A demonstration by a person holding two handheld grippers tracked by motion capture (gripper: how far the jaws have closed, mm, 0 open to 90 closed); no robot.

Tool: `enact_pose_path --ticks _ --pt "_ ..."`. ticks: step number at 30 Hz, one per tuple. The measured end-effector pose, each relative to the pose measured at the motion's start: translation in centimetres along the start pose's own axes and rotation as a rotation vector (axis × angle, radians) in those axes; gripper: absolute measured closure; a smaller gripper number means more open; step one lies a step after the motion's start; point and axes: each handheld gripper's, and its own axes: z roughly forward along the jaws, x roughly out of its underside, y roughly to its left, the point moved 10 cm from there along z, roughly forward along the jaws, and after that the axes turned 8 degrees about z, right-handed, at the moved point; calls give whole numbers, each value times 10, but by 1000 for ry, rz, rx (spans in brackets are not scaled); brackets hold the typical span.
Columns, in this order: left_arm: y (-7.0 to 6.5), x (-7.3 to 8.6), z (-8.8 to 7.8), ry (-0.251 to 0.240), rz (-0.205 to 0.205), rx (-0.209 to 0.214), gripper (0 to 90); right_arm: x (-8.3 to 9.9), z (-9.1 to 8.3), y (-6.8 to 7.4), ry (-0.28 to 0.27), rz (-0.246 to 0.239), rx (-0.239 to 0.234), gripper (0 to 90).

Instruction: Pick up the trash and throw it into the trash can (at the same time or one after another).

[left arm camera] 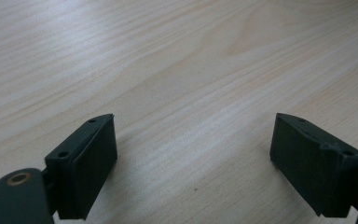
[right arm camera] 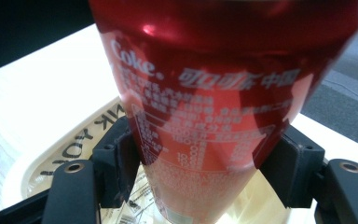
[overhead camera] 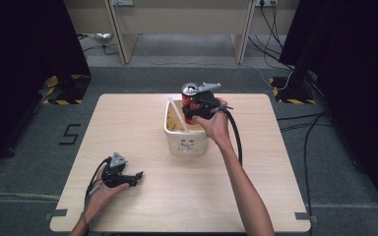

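My right gripper's (right arm camera: 200, 163) fingers (right arm camera: 119, 161) are clamped on a red Coke can (right arm camera: 205, 107), one black pad pressed to each side of its lower body. In the right gripper view the can's printed label runs up between the pads, and its bottom end hangs over the inside of a cream tub (right arm camera: 42, 163) with dark lettering along the rim. From the high view I see the right gripper (overhead camera: 200, 109) holding the can (overhead camera: 189, 98) roughly upright, silver top up, with its lower part at or just inside the far side of the tub (overhead camera: 187, 142). How deep the can sits in the tub I cannot tell. A white strip-like thing (overhead camera: 177, 115) leans inside the tub, just beside the can. The tub stands on the desk (overhead camera: 142, 113), a little beyond its middle. My right hand (overhead camera: 215, 125) wraps the gripper body from the near side, and its cable loops down along the forearm.

My left gripper's (left arm camera: 193, 156) fingers (left arm camera: 91, 163) are wide apart with nothing between them, only bare wood grain under them. In the high view the left gripper (overhead camera: 137, 177) lies low over the near left part of the desk, held in my left hand (overhead camera: 101, 191), well apart from the tub and the can.
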Motion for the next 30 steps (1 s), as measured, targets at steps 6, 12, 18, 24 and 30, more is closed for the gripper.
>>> enact_pose_path --ticks 6,12,18,24,30 --pt "0 0 0 0 0 0 137 6 4 1 18 14 -9 339" --pt "0 0 0 0 0 0 136 10 7 0 23 9 -14 339" --pt "0 0 0 0 0 0 137 14 10 1 34 0 -19 339" --pt "0 0 0 -1 0 0 137 18 11 2 49 5 -26 337" --pt "0 0 0 1 0 2 137 20 11 1 54 22 -28 298"
